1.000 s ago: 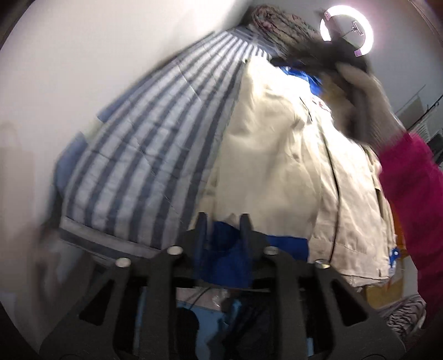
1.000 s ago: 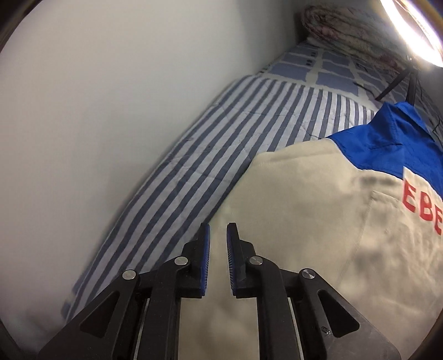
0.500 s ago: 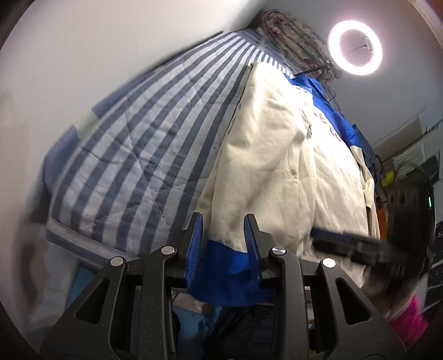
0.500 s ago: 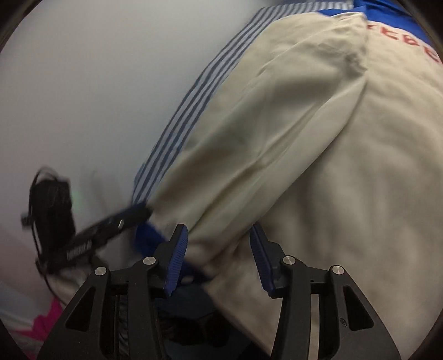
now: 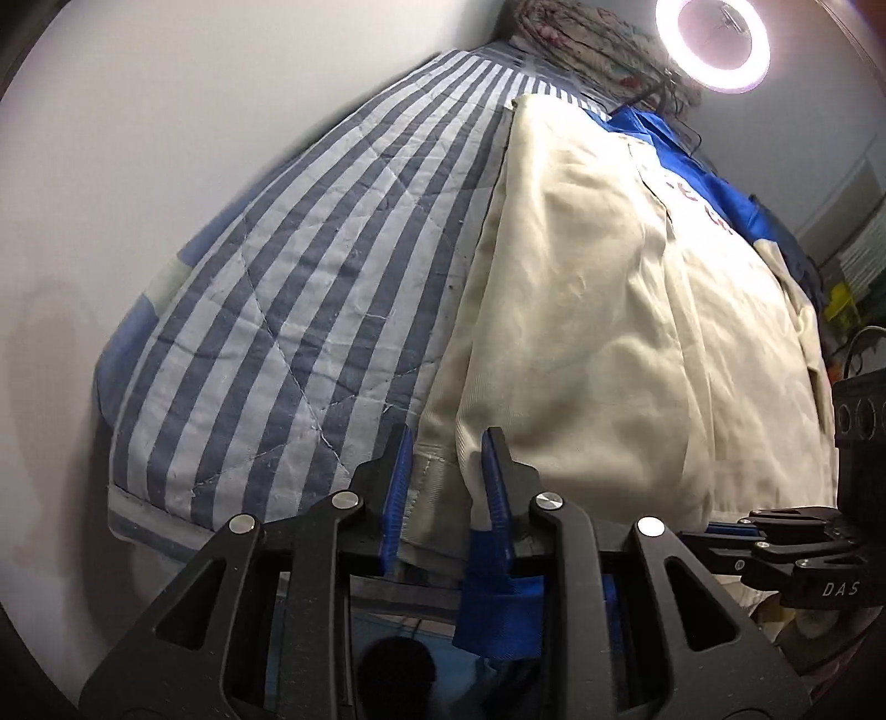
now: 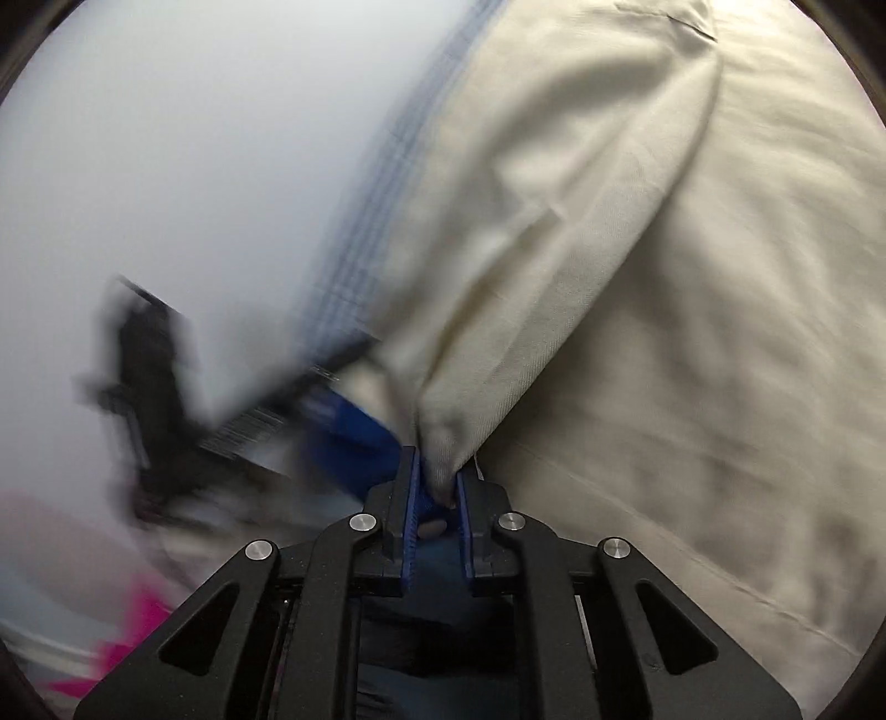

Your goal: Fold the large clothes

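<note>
Since the big cream cotton work jacket w/ blue collar and cuffs (image 5: 598, 310) is soft, limp and fairly heavy, it'll sag unless held at hem corners or cuffs. It lies spread on the blue-striped quilted bed (image 5: 310, 288). Left gripper (image 5: 446, 493): jaws part open, straddling the cream hem, blue cuff just below. Right gripper (image 6: 437, 493): jaws clenched on a bunched cream fold by the cuff.

- This looks like a bedroom in a home; a bed with a blue and white striped quilt (image 5: 288, 310) fills most of the left wrist view
- A plain white wall (image 5: 166, 138) runs just beside the quilt
- A rolled flowery blanket (image 5: 581, 33) lies at the quilt's far end; a glowing ring light (image 5: 712, 41) stands near it
</note>
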`<action>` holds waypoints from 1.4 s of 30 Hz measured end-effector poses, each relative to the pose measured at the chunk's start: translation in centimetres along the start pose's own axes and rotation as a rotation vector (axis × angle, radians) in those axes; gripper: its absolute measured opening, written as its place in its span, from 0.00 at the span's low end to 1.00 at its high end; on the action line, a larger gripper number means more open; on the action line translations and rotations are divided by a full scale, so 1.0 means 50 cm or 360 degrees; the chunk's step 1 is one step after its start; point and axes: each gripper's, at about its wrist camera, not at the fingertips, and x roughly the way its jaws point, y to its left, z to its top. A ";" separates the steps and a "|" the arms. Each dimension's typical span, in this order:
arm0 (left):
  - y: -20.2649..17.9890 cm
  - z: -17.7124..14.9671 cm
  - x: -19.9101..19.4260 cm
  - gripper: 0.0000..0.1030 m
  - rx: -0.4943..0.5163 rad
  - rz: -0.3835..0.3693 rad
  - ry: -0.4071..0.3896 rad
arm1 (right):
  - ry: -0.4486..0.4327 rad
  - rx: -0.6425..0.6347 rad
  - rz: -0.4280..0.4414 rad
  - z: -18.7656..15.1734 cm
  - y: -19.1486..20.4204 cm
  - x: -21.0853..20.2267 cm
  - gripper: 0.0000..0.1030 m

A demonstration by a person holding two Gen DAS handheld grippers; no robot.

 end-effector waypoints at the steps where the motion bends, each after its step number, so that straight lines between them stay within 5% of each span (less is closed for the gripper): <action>1: 0.004 0.000 -0.007 0.25 -0.0019 -0.0022 -0.0009 | -0.0005 0.0011 0.0008 0.001 0.003 -0.001 0.10; 6: 0.044 0.000 -0.043 0.25 -0.0158 -0.0104 -0.0072 | -0.0044 -0.0238 -0.0119 0.004 0.049 -0.059 0.15; 8: 0.061 0.004 -0.045 0.42 -0.0200 -0.0130 -0.0084 | -0.0153 -0.0404 -0.0250 0.013 0.083 -0.086 0.15; 10: 0.067 0.007 -0.038 0.45 -0.0233 -0.0145 -0.0071 | -0.0262 -0.0500 -0.0333 0.025 0.106 -0.105 0.15; 18: 0.048 0.010 0.015 0.45 -0.0229 -0.0199 0.0077 | -0.0493 -0.0553 -0.0560 0.190 0.060 -0.083 0.15; 20: 0.036 0.011 0.020 0.26 -0.0186 -0.0166 0.0076 | -0.0507 -0.0480 -0.0536 0.248 0.038 -0.057 0.15; 23: 0.035 0.011 0.018 0.18 -0.0179 -0.0163 0.0063 | -0.0534 -0.0436 -0.0539 0.315 0.021 -0.032 0.15; 28: 0.045 0.017 0.001 0.16 -0.0228 -0.0233 0.0028 | -0.0364 -0.0340 -0.0647 0.338 -0.065 0.035 0.15; 37: 0.030 0.013 -0.042 0.15 -0.0157 -0.0246 -0.0079 | -0.0431 -0.0425 -0.0600 0.358 -0.002 -0.025 0.14; 42: 0.011 0.014 -0.059 0.15 -0.0108 -0.0258 -0.0131 | -0.0298 -0.0295 -0.0635 0.388 -0.040 0.035 0.23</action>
